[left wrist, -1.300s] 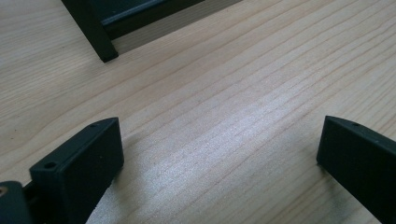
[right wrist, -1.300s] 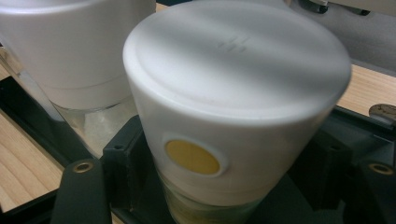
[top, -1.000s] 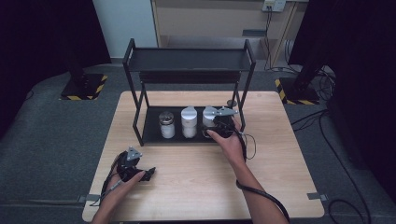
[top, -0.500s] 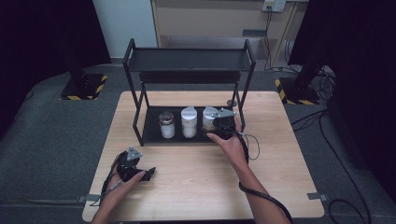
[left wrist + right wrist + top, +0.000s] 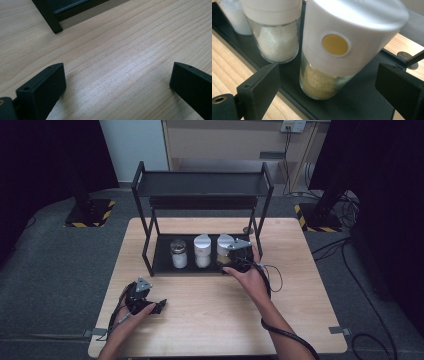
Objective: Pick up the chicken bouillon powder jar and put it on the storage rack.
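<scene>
Yellow spice jar (image 5: 329, 65) now loose between the right gripper (image 5: 327, 85) jaws: jaws have just been opening, clear gap on both sides, no pad on the glass. Same jar in the high view (image 5: 224, 251), rightmost of three on the rack's (image 5: 150, 265) bottom tray, roughly 12 o'clock from table (image 5: 210, 320) centre, right gripper (image 5: 239, 256) just at its front. Reads as a release: jar set down on the tray, placing step looks finished, back-out toward 6 o'clock likely next.

Jar long axis vertical, white cap up, glass base down on the black tray. Appears tilted toward 1 o'clock in the right gripper view, probably camera angle rather than a real lean; cannot tell for sure. Round yellow dot on the cap side faces the gripper, i.e. toward 6 o'clock on the table.

White-filled jar (image 5: 277, 37) just beside at 9 o'clock of it, gap small; whether touching, cannot tell. Same one in the high view (image 5: 202, 252), then a third jar with a metal lid (image 5: 178, 254) farther toward 9 o'clock.

Risk on retreat: a jaw clipping the cap or the neighbour, so a straight pull-back seems safest.

Left gripper (image 5: 150, 302) parked at about 7 o'clock on the table, well apart from the rack. Jaws spread wide, nothing between them, bare wood below (image 5: 117, 75), rack foot (image 5: 53, 25) at upper left.
</scene>
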Motion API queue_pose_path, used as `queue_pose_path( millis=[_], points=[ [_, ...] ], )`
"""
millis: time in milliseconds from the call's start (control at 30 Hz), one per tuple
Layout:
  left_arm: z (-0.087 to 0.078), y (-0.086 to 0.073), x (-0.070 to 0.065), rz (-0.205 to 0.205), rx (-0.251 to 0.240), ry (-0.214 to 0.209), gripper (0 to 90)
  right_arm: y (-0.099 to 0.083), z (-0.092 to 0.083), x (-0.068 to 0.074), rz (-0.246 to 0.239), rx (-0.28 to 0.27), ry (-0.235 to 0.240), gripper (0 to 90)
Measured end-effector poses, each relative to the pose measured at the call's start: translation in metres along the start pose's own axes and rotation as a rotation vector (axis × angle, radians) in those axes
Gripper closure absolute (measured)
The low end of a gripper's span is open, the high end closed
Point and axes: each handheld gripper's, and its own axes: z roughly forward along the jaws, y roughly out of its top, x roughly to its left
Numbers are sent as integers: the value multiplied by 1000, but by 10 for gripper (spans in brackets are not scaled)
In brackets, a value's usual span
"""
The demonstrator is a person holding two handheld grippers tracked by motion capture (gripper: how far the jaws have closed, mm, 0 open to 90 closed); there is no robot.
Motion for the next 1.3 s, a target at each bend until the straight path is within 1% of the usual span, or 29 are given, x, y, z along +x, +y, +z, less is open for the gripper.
queue_pose_path(
  millis=[133, 267, 433, 600, 900, 1033, 1133, 1300],
  points=[
    [0, 0, 0, 0, 0, 0, 0, -2, -6, 0, -14, 4, 5, 68],
    [0, 0, 0, 0, 0, 0, 0, -5, -13, 0, -35, 0, 20, 63],
    [0, 0, 0, 0, 0, 0, 0, -9, -21, 1, -45, -3, 39, 60],
    [0, 0, 0, 0, 0, 0, 0, -16, -29, 1, -45, -18, 60, 58],
    [0, 0, 0, 0, 0, 0, 0, -27, -39, 1, -57, -29, 96, 49],
    [0, 0, 0, 0, 0, 0, 0, -32, -43, 0, -53, -35, 110, 47],
    [0, 0, 0, 0, 0, 0, 0, -35, -46, -1, -48, -41, 121, 47],
    [0, 0, 0, 0, 0, 0, 0, -38, -51, -1, -53, -49, 135, 46]
  ],
)
